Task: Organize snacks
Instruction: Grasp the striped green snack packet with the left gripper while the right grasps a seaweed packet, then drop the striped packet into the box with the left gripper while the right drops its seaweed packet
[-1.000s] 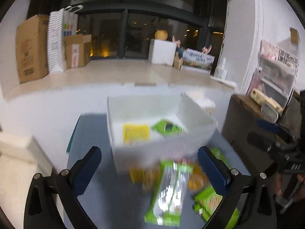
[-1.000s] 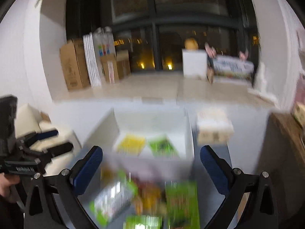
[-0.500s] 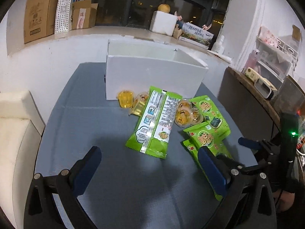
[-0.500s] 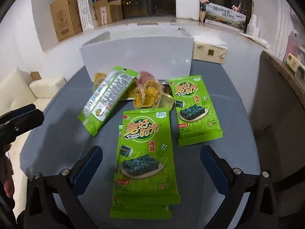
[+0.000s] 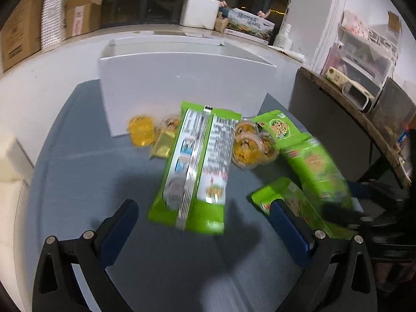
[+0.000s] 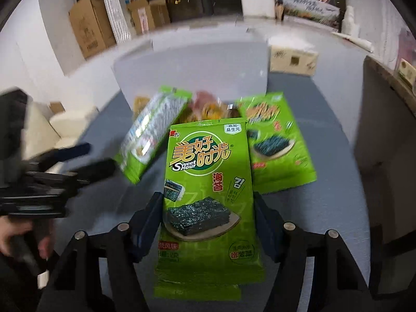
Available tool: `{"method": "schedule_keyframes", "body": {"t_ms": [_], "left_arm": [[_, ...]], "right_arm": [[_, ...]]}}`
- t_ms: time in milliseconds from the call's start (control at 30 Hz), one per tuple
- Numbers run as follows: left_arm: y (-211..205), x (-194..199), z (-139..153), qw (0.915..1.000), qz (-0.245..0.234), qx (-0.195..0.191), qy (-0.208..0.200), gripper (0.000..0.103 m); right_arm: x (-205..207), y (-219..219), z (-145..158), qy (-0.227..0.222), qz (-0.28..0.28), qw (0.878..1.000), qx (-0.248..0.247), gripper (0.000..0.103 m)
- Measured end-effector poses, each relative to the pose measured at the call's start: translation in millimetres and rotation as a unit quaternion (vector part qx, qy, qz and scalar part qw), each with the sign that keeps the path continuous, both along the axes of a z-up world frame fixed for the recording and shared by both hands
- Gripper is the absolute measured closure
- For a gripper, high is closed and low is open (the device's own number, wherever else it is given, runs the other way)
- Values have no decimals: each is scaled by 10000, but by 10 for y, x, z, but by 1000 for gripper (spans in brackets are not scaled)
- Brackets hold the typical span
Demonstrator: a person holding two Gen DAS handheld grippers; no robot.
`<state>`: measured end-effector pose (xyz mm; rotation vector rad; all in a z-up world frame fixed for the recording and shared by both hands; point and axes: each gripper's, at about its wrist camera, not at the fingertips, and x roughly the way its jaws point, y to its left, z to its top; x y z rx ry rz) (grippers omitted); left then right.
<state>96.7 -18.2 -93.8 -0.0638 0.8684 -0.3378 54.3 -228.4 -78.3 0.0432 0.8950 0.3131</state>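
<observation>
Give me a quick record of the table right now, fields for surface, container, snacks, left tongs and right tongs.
surface: grey table
container: white box at the table's far side
snacks: long green packet lying back-up; jelly cups beside it; seaweed packs, nearest one
left tongs: open, nothing between, just short of the long green packet
right tongs: have just been closing, pads at the sides of the nearest seaweed pack

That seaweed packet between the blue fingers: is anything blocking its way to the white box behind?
Yes. Between the seaweed packet, flanked by the right gripper, and the white box lie jelly cups; it would need lifting over them and the box's wall.
</observation>
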Motion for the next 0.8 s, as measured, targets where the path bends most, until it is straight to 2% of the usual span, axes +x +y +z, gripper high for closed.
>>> {"method": "schedule_keyframes", "body": {"t_ms": [167,333,367,400,467,500,600,667,767,800], "left_arm": [[-154,367,-98,9995,-202,227,45,0],[-257,629,-289,9982,-343,342,347,1],[-259,650,-321,9980,-334,375,373,6],[-255,658,-343,9979,-341,374,413,25],[-235,626,-339,9975,-324,502,378,32],[-221,602,-315,9975,-410,398,427,36],[-175,484,-174,9984,-364,361,247,37],[-118,414,-47,9992,-311,201,140,38],[39,334,310,9997,-64,-91,-226,38],[126,372,482,9990,106,-312,-308,38]], "right_arm": [[-117,-168,225,-313,-207,9992,141,32],[-141,-276,274,-362,-300,9984,302,32],[-139,-289,264,-344,-303,9984,341,32],[-157,-291,261,-322,-293,9983,387,32],[-171,-291,262,-319,-300,9982,404,32],[-167,-292,257,-320,-302,9982,406,32],[-157,-300,267,-363,-314,9979,440,32],[-143,-298,287,-406,-308,9977,446,32],[-64,-282,369,-540,-283,9973,418,32],[9,-265,435,-651,-256,9967,413,32]]}}
